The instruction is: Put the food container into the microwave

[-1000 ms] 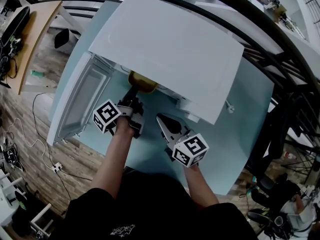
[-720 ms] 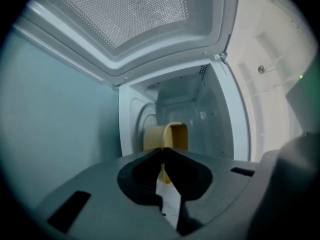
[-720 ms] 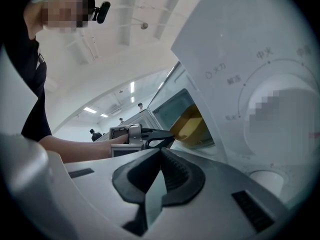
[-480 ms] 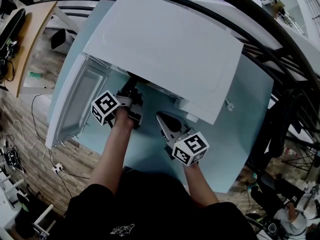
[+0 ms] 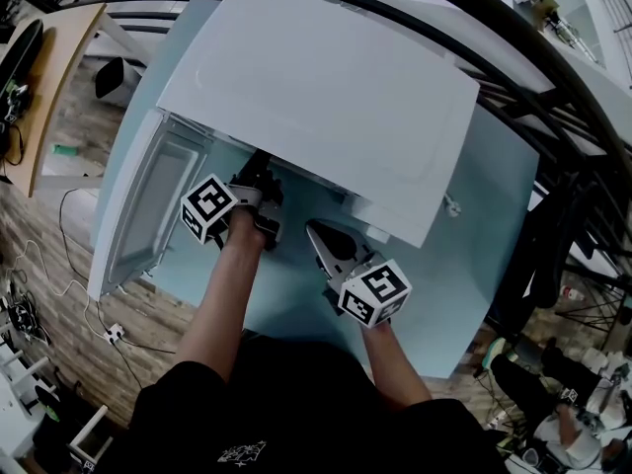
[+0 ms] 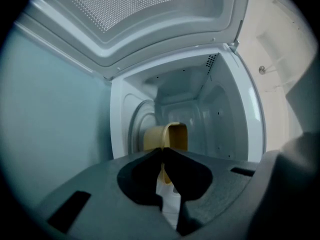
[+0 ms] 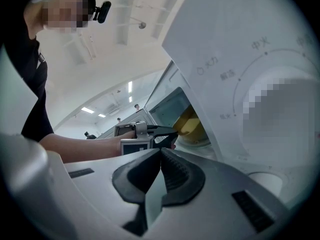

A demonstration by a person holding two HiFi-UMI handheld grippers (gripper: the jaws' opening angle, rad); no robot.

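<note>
The white microwave stands on a pale blue table with its door swung open to the left. Inside the cavity the yellow food container rests near the turntable; it also shows in the right gripper view. My left gripper reaches into the opening and is shut on the container's near rim. From above, my left gripper has its tips hidden under the microwave's top. My right gripper lies in front of the microwave, shut, with nothing held.
The microwave's control panel with its dial fills the right of the right gripper view. A small white object lies on the table right of the microwave. A black railing curves behind. Wooden floor with cables lies left.
My left gripper has pushed forward with the yellow container, which was visible at the opening from above and is now hidden under the microwave's top. My right gripper has stayed put.
</note>
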